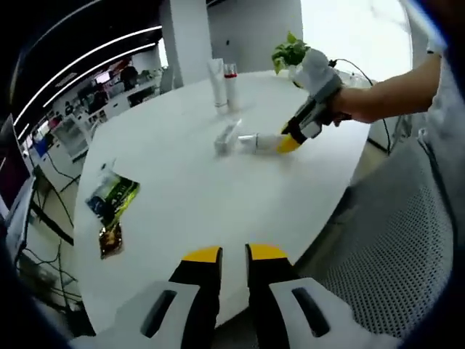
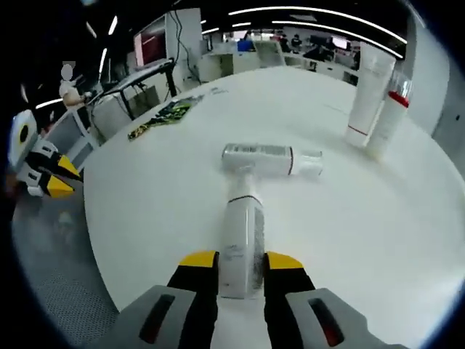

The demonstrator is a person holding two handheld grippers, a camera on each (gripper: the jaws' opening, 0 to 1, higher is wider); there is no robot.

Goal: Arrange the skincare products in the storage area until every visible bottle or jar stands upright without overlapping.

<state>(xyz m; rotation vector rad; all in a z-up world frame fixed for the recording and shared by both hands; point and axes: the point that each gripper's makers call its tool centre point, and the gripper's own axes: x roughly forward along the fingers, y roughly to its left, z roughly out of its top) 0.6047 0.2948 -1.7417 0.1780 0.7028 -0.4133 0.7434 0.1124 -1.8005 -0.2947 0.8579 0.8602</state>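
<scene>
A white bottle (image 2: 242, 233) lies on its side on the white round table (image 2: 378, 240), and my right gripper (image 2: 241, 262) is shut on its near end. The same gripper (image 1: 289, 139) and bottle (image 1: 260, 142) appear in the left gripper view. Just beyond, a second bottle (image 2: 265, 158) (image 1: 227, 137) lies crosswise, touching the first one's cap. A tall white tube (image 2: 369, 94) (image 1: 218, 83) and a red-capped bottle (image 2: 387, 116) (image 1: 231, 86) stand upright side by side further back. My left gripper (image 1: 234, 254) hovers off the table's near edge, jaws together and holding nothing.
Two snack packets (image 1: 112, 196) (image 2: 163, 116) lie near the table's edge. A potted plant (image 1: 290, 51) stands at the far side. A grey mesh chair (image 1: 392, 247) is beside the table. A person's arm (image 1: 392, 94) holds the right gripper. My left gripper (image 2: 43, 171) also shows off the table.
</scene>
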